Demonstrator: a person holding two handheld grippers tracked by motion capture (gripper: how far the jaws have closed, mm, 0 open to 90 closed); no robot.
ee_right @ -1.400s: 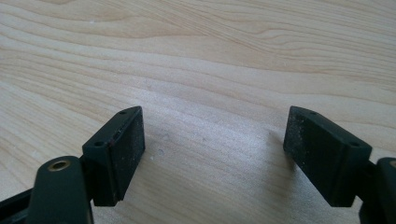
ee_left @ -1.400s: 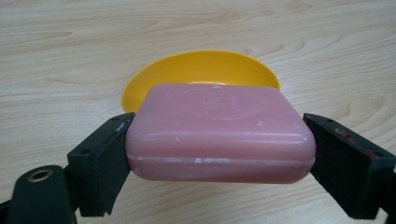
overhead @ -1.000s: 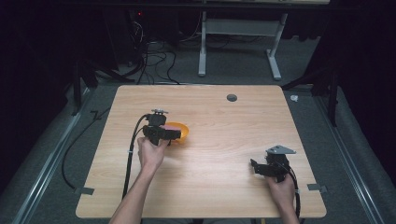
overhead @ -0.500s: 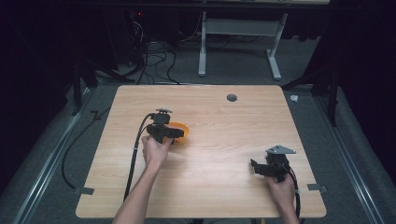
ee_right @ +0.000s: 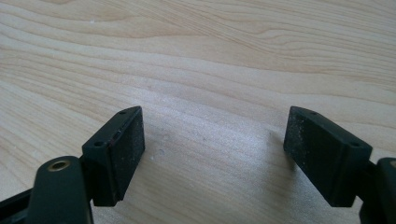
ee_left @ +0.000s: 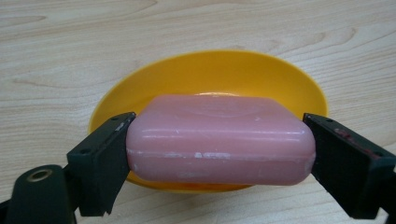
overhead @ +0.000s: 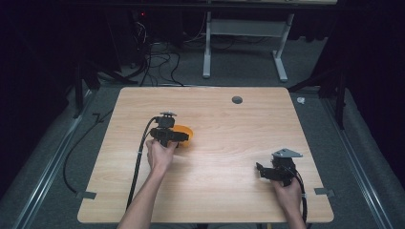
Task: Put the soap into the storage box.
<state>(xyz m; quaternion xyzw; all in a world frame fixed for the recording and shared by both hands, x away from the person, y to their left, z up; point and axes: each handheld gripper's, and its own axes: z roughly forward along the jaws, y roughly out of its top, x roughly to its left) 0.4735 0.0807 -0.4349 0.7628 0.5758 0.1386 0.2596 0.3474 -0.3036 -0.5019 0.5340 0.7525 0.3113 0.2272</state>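
pink soap [ee_left: 218, 140] in left gripper [ee_left: 218, 154], over yellow dish [ee_left: 210, 74]

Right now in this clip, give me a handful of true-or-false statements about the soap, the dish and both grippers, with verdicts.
1. The left gripper clamps a pink soap bar by its two ends. True.
2. The dish behind the soap is blue. False: it is yellow-orange.
3. The right gripper holds a second soap bar. False: its jaws stand apart with bare wooden table between them.
4. In the high view, the left gripper is at the dish and the right gripper is well apart, near the table's front right. True.
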